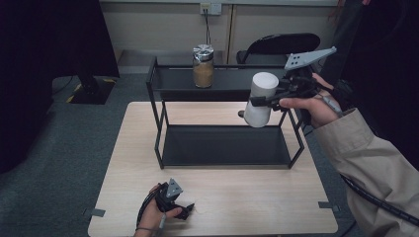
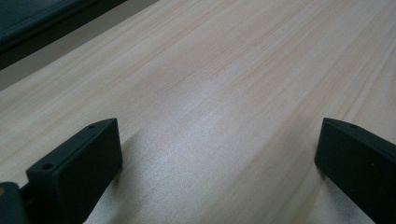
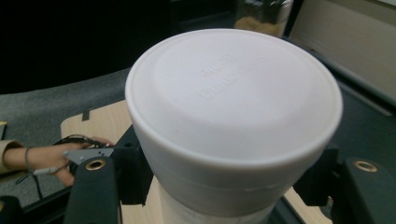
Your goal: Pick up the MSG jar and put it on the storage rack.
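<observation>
- High view, far left: a dark stand foot (image 1: 91, 89) rests on the grey carpet beside the light wooden desk (image 1: 212, 207).
- At the desk's near edge, left of centre, the left hand (image 1: 155, 215) holds the left tool (image 1: 187, 211) low over the bare wood, with its grey three-cornered plate on top and its black cable looped beside the wrist.
- In the left tool's own view its two black jaws stand wide apart with nothing between them, only pale wood grain beneath.
- Behind it stands the black two-tier metal rack (image 1: 158, 133), open-framed, its lower tray flat on the desk and its upper shelf running along the back.
- On the upper shelf, towards the left of its middle, sits a glass jar with a silver lid (image 1: 203, 66), holding brown granules, upright and well apart from the tools.
- Right of the jar, the white cylindrical plastic container (image 1: 259, 100) hangs in the air above the right part of the lower tray, tilted, its top leaning towards the upper shelf.
- The right tool (image 1: 264, 101) is clamped across the container's body, the jaws pressing its sides.
- In the right gripper view the container's round white lid (image 3: 233, 98) shows faint raised lettering, too blurred to read, with a jaw against each side below the lid.
- Far right, the right hand (image 1: 316, 101) in a beige sleeve (image 1: 375, 168) carries that tool, in front of a black chair (image 1: 281, 47).
</observation>
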Demonstrator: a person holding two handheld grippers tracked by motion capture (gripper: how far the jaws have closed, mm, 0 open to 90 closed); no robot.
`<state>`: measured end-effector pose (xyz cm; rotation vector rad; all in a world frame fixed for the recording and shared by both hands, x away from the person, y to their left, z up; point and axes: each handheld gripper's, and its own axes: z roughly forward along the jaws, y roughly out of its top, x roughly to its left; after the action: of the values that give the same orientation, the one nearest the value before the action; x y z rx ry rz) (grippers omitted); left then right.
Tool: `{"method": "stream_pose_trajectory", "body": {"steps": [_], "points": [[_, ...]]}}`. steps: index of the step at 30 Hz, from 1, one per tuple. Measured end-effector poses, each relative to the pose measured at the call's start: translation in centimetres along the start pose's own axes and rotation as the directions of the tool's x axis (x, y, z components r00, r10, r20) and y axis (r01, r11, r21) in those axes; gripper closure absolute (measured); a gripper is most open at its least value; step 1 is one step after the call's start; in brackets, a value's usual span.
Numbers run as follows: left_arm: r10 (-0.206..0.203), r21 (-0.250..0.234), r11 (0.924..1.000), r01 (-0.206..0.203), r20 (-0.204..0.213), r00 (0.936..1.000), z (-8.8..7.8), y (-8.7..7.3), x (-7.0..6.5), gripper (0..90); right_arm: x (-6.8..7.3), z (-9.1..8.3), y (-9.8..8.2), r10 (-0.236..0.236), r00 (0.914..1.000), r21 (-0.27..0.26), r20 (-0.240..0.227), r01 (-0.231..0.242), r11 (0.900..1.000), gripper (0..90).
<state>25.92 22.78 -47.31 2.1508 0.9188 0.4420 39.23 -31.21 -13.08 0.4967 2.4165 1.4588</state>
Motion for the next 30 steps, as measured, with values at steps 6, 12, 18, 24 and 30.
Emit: {"method": "stream_pose_trajectory", "body": {"steps": [6,12,18,24,30], "points": [[-0.001,0.000,1.0000,0.001,-0.001,1.0000,0.0,0.0,0.0,0.0,-0.8,-0.8,1.4,0.030,0.9987,-0.023,0.041,-0.029,0.999,35.1],[-0.003,-0.001,1.0000,0.003,-0.001,1.0000,0.0,0.0,0.0,0.0,-1.0,-1.0,3.1,0.041,0.9939,-0.017,0.102,-0.039,0.999,35.1],[-0.002,0.000,1.0000,0.002,-0.001,1.0000,0.0,0.0,0.0,0.0,-1.3,-0.5,4.6,0.049,0.9887,-0.014,0.142,-0.048,0.999,35.1],[-0.003,0.000,1.0000,0.003,-0.001,1.0000,0.0,0.0,0.0,0.0,-1.7,0.5,5.2,0.072,0.9828,-0.027,0.170,-0.068,0.997,35.1],[-0.003,0.000,1.0000,0.003,-0.001,1.0000,0.0,0.0,0.0,0.0,-2.1,2.1,5.9,0.076,0.9753,-0.019,0.207,-0.074,0.997,35.1]]}}
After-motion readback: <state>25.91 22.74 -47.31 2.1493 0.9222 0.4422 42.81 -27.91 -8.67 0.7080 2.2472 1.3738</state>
